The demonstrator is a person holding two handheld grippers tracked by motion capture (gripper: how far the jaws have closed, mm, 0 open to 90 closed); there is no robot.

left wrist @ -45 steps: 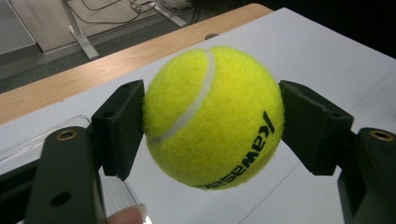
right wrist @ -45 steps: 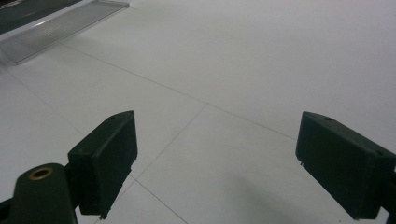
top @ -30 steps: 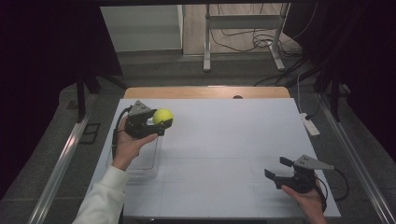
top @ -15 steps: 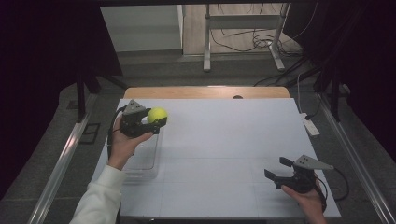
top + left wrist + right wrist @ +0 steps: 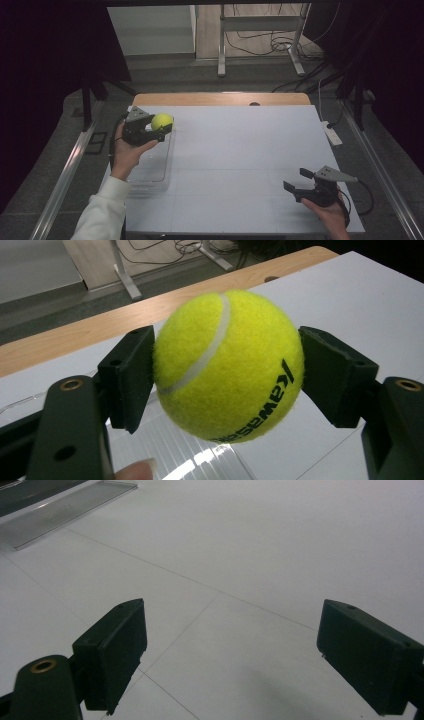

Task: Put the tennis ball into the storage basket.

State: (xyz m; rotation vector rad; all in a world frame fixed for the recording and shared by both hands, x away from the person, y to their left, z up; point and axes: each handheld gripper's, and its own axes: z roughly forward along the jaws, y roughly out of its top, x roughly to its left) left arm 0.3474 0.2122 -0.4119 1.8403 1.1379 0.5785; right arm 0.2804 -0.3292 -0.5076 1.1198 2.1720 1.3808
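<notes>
A yellow tennis ball (image 5: 161, 121) (image 5: 229, 365) with black lettering is held in the air over the table's left side, above the far end of a clear plastic tray (image 5: 150, 170). My left gripper (image 5: 159, 128) (image 5: 227, 367) is shut on the ball, one black jaw pressed against each side. At the near right of the white table (image 5: 240, 150) my right gripper (image 5: 297, 182) (image 5: 230, 657) rests low and open, with nothing between its jaws.
The clear tray's edge (image 5: 65, 507) lies far off in the right gripper view. A white power strip (image 5: 331, 134) sits at the table's right edge. A bare wooden strip (image 5: 220, 98) runs along the far edge. Metal rails flank both sides of the table.
The left gripper has carried the ball a little to the left and toward the far end of the tray. The right gripper has stayed put.
</notes>
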